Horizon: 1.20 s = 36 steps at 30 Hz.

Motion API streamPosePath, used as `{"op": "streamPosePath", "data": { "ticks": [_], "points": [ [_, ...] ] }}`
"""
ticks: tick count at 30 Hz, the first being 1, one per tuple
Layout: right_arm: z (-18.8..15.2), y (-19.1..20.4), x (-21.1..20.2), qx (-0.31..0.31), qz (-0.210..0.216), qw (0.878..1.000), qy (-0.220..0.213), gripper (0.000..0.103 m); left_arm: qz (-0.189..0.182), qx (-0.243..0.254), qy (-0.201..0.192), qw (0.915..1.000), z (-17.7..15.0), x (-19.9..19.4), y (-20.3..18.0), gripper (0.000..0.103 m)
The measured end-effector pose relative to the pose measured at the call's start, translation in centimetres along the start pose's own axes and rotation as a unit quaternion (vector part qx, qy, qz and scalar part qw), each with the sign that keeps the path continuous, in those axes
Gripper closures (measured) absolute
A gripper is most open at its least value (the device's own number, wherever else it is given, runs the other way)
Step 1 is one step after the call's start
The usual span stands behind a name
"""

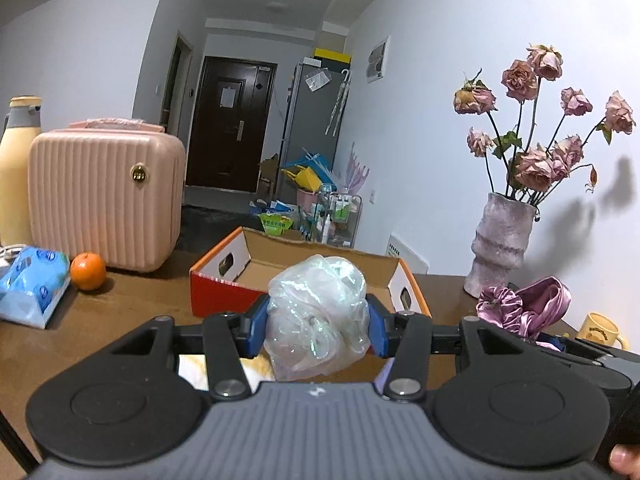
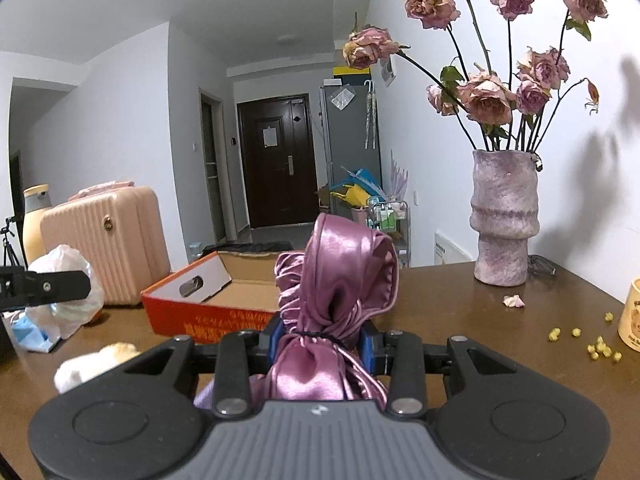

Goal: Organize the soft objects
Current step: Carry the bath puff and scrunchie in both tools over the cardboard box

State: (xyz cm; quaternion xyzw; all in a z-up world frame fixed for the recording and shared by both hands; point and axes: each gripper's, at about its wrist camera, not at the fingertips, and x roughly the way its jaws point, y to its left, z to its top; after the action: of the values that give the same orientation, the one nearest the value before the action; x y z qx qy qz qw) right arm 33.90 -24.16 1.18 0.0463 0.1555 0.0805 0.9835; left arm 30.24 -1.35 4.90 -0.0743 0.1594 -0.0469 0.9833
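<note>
My left gripper (image 1: 318,326) is shut on a crumpled clear plastic bag (image 1: 318,312), held above the brown table just short of an open red-and-orange cardboard box (image 1: 224,292). My right gripper (image 2: 320,340) is shut on a bundle of purple satin cloth (image 2: 340,276), tied with a dark band, also in front of the cardboard box (image 2: 208,316). The purple satin cloth (image 1: 528,308) shows at the right of the left wrist view. The plastic bag (image 2: 68,300) and a left finger (image 2: 44,286) show at the left of the right wrist view. A fluffy white-and-tan soft thing (image 2: 96,364) lies on the table.
A pink ribbed case (image 1: 106,196), a cream bottle (image 1: 16,168), a blue tissue pack (image 1: 32,284) and an orange (image 1: 88,271) stand at the left. A vase of dried roses (image 2: 504,216), a yellow mug (image 2: 632,316) and scattered yellow bits (image 2: 600,344) are at the right.
</note>
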Motion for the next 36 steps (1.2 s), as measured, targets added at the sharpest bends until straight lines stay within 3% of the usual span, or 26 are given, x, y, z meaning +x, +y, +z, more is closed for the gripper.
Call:
{"op": "streamPosePath", "data": {
  "ticks": [17, 28, 36],
  "points": [
    [3.5, -1.0, 6.2, 0.01, -0.001, 1.0, 0.001, 0.067, 0.007, -0.011, -0.031, 0.9994, 3.5, 5.7, 1.7, 0.053],
    [6.0, -0.1, 10.7, -0.017, -0.002, 1.0, 0.009, 0.067, 0.012, 0.003, -0.048, 0.9987, 6.8, 9.9, 1.8, 0.053],
    [7.5, 0.0, 13.9, -0.025, -0.006, 0.999, 0.027, 0.067, 0.016, 0.003, -0.036, 0.9992, 8.5, 14.2, 2.0, 0.053]
  ]
}}
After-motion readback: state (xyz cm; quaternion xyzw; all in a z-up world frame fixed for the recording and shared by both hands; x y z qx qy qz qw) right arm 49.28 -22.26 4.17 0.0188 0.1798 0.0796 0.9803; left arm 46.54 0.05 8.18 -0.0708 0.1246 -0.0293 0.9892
